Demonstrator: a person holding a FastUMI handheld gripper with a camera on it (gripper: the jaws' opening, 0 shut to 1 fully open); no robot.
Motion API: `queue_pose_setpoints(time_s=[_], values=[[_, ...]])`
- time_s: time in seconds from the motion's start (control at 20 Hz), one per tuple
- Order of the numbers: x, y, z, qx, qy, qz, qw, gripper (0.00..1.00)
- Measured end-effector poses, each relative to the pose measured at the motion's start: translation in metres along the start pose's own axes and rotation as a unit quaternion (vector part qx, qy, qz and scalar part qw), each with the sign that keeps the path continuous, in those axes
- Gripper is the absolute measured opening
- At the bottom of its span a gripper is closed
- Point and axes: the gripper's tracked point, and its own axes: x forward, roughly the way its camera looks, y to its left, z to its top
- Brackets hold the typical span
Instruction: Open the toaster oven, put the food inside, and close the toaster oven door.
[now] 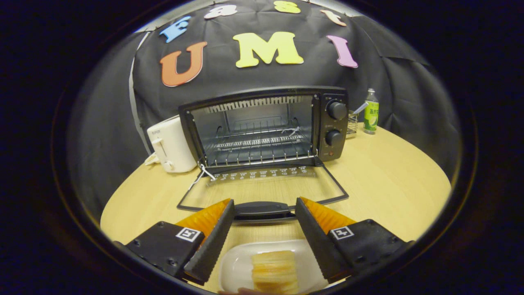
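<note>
Gripper view: the gripper [265,207] hangs with its jaws spread wide and holding nothing, above a white dish [241,266] carrying a stack of pale yellow food slices [273,268], which lies between the two fingers. Just ahead of the fingertips, the toaster oven's glass door [262,186] lies folded flat on the wooden table [389,184], its black handle [262,209] between the tips. Beyond stands the black toaster oven [266,125], cavity open, wire rack [258,143] bare. A white toaster [172,145] sits touching its left side; a green bottle [371,111] stands to its right.
</note>
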Motion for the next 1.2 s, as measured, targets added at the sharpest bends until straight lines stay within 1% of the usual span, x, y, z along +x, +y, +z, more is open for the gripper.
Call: queue_pose_setpoints(time_s=[0.1,0.25,0.35,0.5,0.55,0.65,0.85,0.95,1.1,1.2], values=[[-0.018,0.001,-0.002,0.010,-0.002,0.013,1.000,1.00],[-0.047,-0.011,-0.015,0.007,-0.009,0.006,1.000,1.00],[-0.063,-0.013,-0.020,0.012,-0.021,0.016,1.000,1.00],[-0.079,-0.031,-0.040,0.002,-0.014,-0.005,1.000,0.99],[-0.081,-0.031,-0.049,-0.004,-0.010,-0.004,1.000,0.99],[-0.084,-0.022,-0.065,-0.016,0.005,0.020,1.000,0.99],[-0.080,-0.014,-0.093,-0.015,0.054,0.031,0.998,0.98],[-0.080,-0.017,-0.095,-0.011,0.064,0.023,0.998,0.98],[-0.074,-0.022,-0.094,-0.001,0.073,0.011,0.997,0.94],[-0.074,-0.021,-0.095,-0.003,0.075,0.009,0.997,0.88]])
